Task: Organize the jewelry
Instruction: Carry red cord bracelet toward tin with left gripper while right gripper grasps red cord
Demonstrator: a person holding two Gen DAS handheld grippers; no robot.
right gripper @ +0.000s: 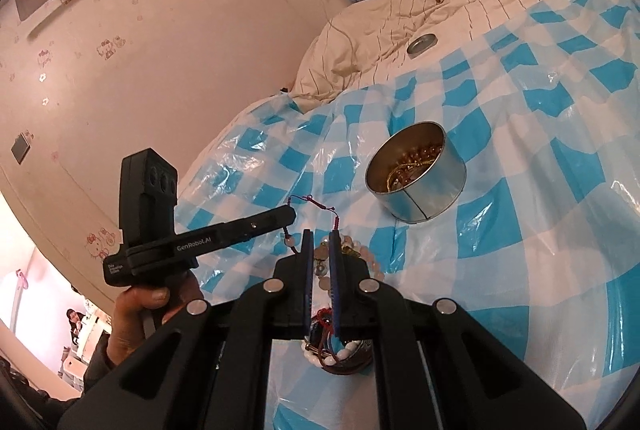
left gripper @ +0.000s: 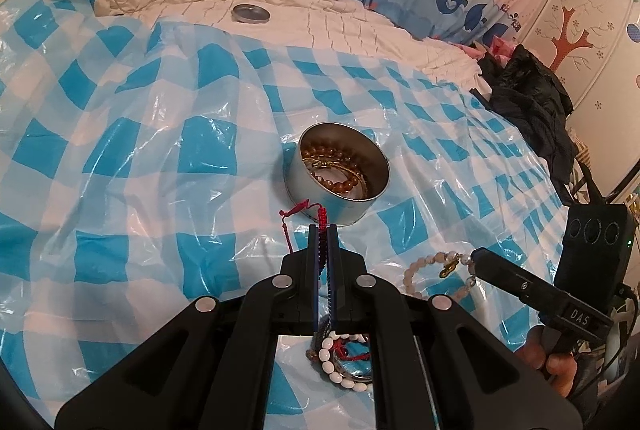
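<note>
My left fingers [left gripper: 323, 230] pinch the red cord bracelet [left gripper: 304, 211]; my right fingers [right gripper: 321, 234] grip the pink bead bracelet [left gripper: 424, 270]. The tin [left gripper: 340, 189] ahead holds several pieces (a pile [left gripper: 344, 362] remains beneath the fingers).

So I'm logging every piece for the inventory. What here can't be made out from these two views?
- Tin: beads and a gold chain show in both views, but its wall hides the bottom and the count.
- Loose pile: the left claw body covers part in the left view.
- Red cord: its pinched end is hidden between the fingers.
- Pink bead bracelet: the right claw's fingers mask the grip.
</note>
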